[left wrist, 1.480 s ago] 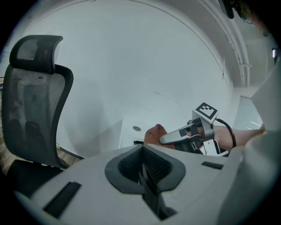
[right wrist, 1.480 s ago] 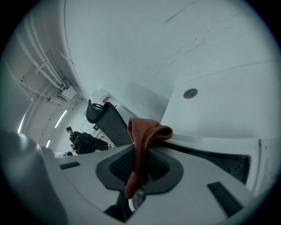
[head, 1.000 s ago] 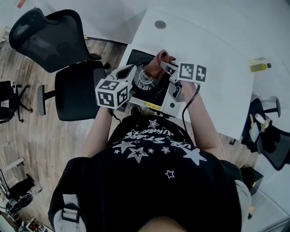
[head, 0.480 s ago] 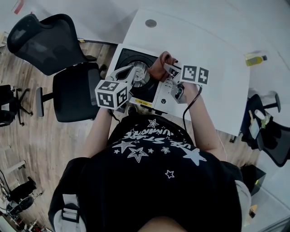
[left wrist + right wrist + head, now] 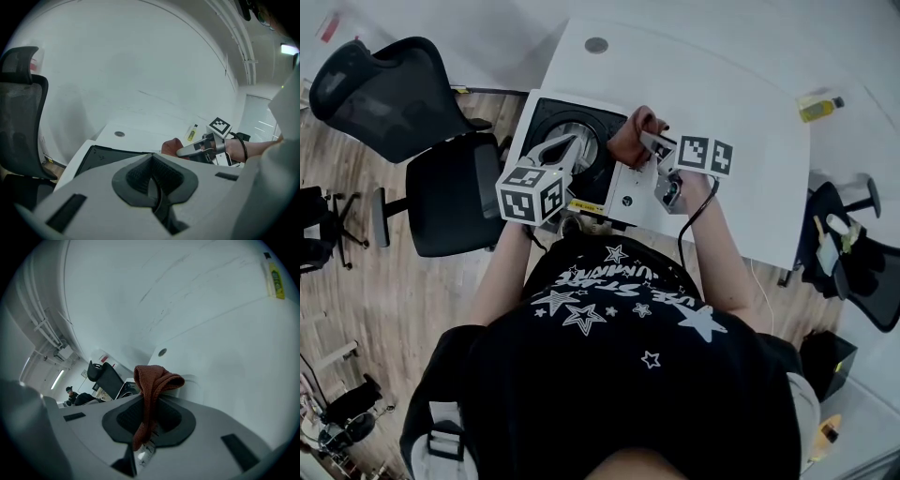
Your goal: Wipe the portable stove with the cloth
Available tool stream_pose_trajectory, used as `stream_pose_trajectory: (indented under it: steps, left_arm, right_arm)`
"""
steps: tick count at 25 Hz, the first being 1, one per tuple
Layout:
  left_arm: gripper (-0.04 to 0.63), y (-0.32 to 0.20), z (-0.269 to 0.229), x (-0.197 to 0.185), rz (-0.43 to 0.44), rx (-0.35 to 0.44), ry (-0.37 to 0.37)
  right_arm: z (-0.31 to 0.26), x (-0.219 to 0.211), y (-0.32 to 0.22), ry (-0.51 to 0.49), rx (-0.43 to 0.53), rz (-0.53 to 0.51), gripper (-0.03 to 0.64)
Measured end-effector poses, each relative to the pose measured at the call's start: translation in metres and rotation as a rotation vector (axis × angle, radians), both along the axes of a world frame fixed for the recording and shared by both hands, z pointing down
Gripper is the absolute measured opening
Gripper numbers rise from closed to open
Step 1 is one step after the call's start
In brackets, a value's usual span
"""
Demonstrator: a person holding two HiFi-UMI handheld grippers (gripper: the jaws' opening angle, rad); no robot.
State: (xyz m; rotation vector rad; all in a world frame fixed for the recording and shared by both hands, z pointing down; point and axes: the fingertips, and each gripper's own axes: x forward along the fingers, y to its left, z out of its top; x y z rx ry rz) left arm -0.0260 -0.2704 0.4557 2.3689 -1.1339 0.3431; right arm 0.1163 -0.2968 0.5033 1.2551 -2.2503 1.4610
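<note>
Clenched on a bunched rust-brown cloth [image 5: 151,378], the jaws of the right gripper [image 5: 147,423] carry it at the far edge of the portable stove [image 5: 542,112], near where the black cooktop meets the pale control panel; whether the cloth [image 5: 632,134] presses the metal or rides just above it cannot be told. The left gripper [image 5: 153,182], jaws closed on nothing, hovers beside it over the round burner [image 5: 584,133]. The stove sits at the near left corner of the white desk [image 5: 727,141], its long axis running along the near edge, across the person's body. From the right gripper [image 5: 649,142] most of the unwiped top lies to its left, so a sweep along that axis looks the likely next stroke, with the left gripper [image 5: 563,149] in its way unless it lifts off. A yellow bottle [image 5: 818,106] lies well apart at the far right corner.
</note>
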Motion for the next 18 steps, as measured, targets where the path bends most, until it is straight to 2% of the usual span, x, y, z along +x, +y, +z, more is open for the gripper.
stream_pose_trajectory:
  steps: [18]
  left_arm:
    - [0.008,0.035,0.003,0.012,0.016,-0.007,-0.011]
  right_arm:
    - [0.004,0.053,0.040,0.003,-0.014,0.111,0.055]
